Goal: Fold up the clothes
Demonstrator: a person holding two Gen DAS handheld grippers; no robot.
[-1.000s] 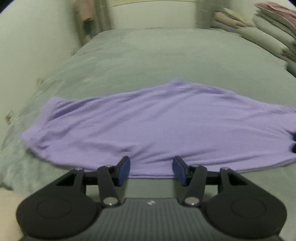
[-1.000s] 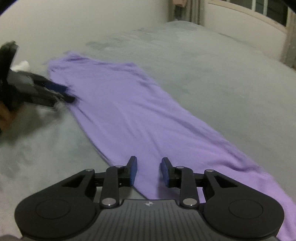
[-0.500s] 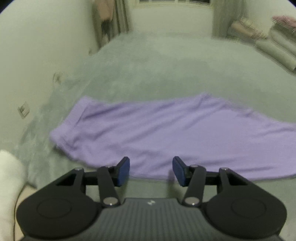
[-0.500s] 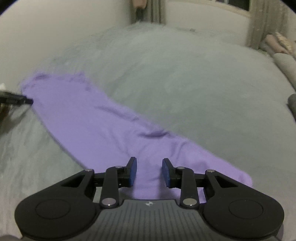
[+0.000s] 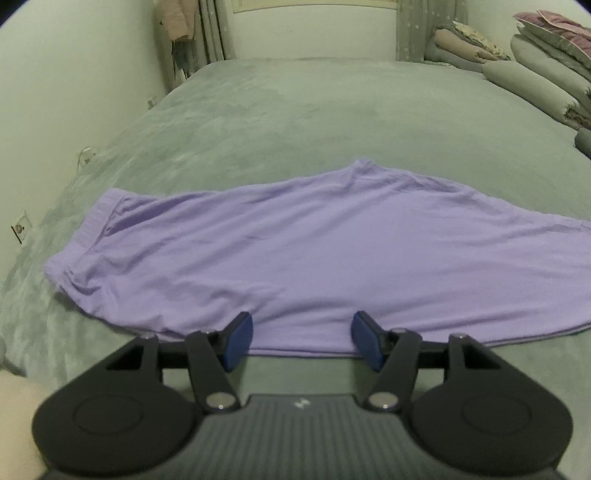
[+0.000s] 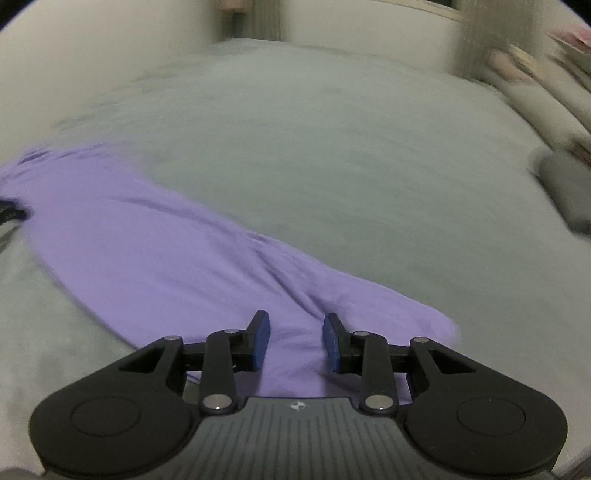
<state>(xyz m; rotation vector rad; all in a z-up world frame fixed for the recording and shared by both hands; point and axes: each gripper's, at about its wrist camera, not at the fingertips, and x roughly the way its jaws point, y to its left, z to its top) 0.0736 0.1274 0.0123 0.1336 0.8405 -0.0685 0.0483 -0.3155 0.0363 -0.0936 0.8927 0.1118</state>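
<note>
A purple garment (image 5: 295, 251) lies flat and stretched sideways on the grey-green bed (image 5: 332, 122), its elastic band (image 5: 98, 212) at the left end. My left gripper (image 5: 303, 334) hovers at the garment's near edge, its jaws opening with nothing between them. In the right wrist view the same garment (image 6: 166, 251) runs from far left to a narrow end (image 6: 424, 317). My right gripper (image 6: 295, 328) hangs open just above that narrow end, the cloth beneath its blue pads (image 6: 260, 338) and not pinched. The left gripper's tip (image 6: 11, 212) shows at the left border.
Stacked pillows and folded bedding (image 5: 535, 77) line the bed's far right side. A wall runs close along the left, with a socket (image 5: 20, 230) and curtains (image 5: 210, 33) in the far corner. A grey roll (image 6: 565, 188) lies at the right.
The right gripper has travelled along the garment from its middle to its narrow end, rolling as it went. The left gripper's jaws stand wider apart than before.
</note>
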